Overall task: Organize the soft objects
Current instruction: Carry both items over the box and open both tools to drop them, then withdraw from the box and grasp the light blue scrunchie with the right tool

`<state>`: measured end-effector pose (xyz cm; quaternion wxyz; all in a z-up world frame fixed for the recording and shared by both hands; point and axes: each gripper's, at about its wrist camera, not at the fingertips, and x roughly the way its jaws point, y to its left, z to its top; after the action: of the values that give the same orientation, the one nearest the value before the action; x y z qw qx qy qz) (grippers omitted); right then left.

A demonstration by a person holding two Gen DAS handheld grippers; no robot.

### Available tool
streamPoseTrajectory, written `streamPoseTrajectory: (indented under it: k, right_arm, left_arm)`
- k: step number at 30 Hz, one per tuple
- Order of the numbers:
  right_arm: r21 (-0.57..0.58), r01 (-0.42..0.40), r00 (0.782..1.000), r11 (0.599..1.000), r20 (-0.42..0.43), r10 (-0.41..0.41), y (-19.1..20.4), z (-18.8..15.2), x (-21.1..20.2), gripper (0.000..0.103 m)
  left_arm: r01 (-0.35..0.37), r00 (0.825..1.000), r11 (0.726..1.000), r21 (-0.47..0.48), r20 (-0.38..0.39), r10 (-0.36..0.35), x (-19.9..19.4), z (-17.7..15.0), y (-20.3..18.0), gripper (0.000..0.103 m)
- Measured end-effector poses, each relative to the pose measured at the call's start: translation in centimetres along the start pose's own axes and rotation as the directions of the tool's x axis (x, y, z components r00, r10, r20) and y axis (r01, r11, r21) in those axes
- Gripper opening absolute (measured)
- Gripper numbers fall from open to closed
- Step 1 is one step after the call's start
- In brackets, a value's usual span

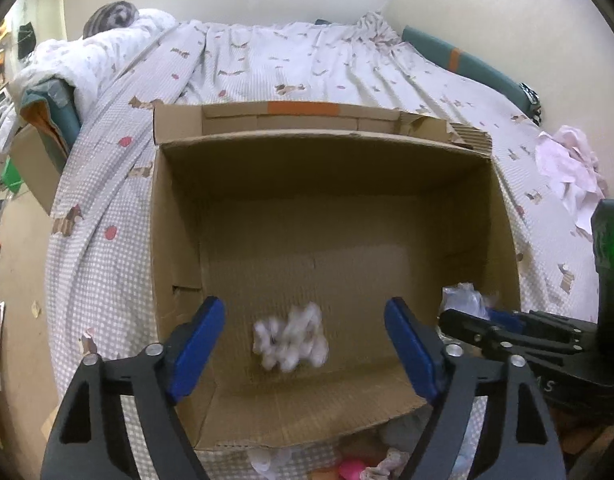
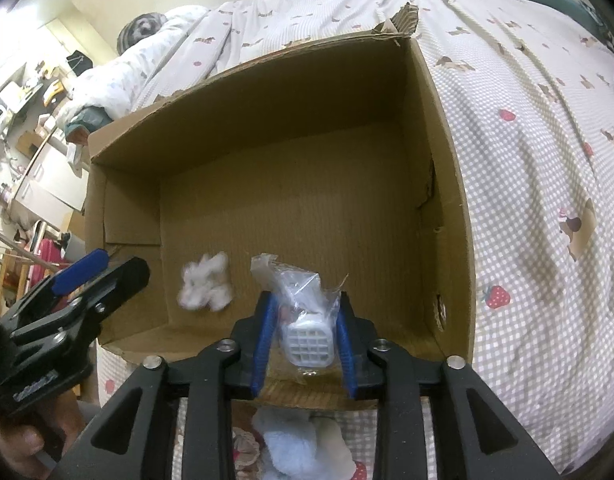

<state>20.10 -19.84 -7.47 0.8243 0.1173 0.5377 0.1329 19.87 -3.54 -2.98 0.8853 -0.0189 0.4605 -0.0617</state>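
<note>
Progress early | white fluffy toy (image 1: 291, 338) in box (image 1: 179, 208) | right gripper (image 2: 305, 340) clamps bagged item (image 2: 303, 312) over box | left gripper (image 1: 303, 344) wide open, empty | soft pile (image 2: 291, 452) left

Left matte black plastic two-finger gripper (image 1: 305, 346) with blue rubber finger pads (image 1: 197, 340), silver pivot screws, right matching black gripper (image 2: 307, 344), green indicator light

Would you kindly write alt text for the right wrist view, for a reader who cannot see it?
The right hand-held gripper is shut on a clear plastic bag holding a white gridded item, above an open cardboard box on a checked bedsheet. A blurred white fluffy piece is in the box, with the open left hand-held gripper beside it.
</note>
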Motion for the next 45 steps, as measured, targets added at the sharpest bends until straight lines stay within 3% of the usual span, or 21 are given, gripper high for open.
streamPoseTrajectory:
  k: [1,2,5,11,15,21,27,31,45]
  right_arm:
    - [0.006,0.001,1.0,1.0,0.006,-0.001,-0.1,0.0,-0.2,0.053]
    - [0.013,-0.006,1.0,1.0,0.02,0.005,-0.1,0.0,-0.5,0.071]
    - [-0.005,0.002,0.996,1.0,0.085,-0.002,0.1,0.1,-1.9,0.076]
    - [0.027,-0.012,0.985,1.0,0.174,0.007,-0.5,0.1,-4.1,0.103]
    - [0.069,-0.049,0.978,0.996,0.205,0.034,-1.3,-0.1,-5.0,0.103]
    - [0.083,-0.016,0.973,0.996,0.231,-0.004,-1.6,-0.9,-6.4,0.103]
    - [0.075,-0.012,0.969,0.997,0.247,-0.007,-1.5,-2.0,-7.7,0.103]
    - [0.076,-0.003,0.97,0.997,0.241,-0.015,-1.5,-3.2,-8.3,0.103]
    - [0.039,0.002,0.984,0.999,0.178,-0.009,-1.7,-7.5,-9.1,0.103]
  left_arm:
    - [-0.004,1.0,1.0,0.003,0.001,0.004,-0.1,0.0,-0.1,0.088]
    - [-0.007,1.0,1.0,0.005,0.004,0.007,-0.3,0.1,-0.2,0.089]
    - [-0.02,0.999,1.0,0.01,0.028,0.02,-1.0,0.2,-0.2,0.09]
    - [-0.002,0.994,1.0,-0.001,0.108,0.002,-3.4,0.4,0.2,0.096]
    - [0.013,0.993,0.999,-0.042,0.114,-0.009,-4.4,0.4,1.3,0.097]
    - [-0.02,0.996,0.992,-0.123,0.084,0.03,-5.5,-0.3,3.3,0.1]
    - [-0.102,0.988,0.986,-0.134,0.102,0.116,-7.0,-1.6,4.4,0.102]
    - [-0.076,0.992,0.983,-0.169,0.092,0.092,-7.8,-3.1,5.2,0.102]
    - [-0.075,0.997,0.988,-0.134,0.011,0.078,-8.5,-7.2,5.1,0.102]
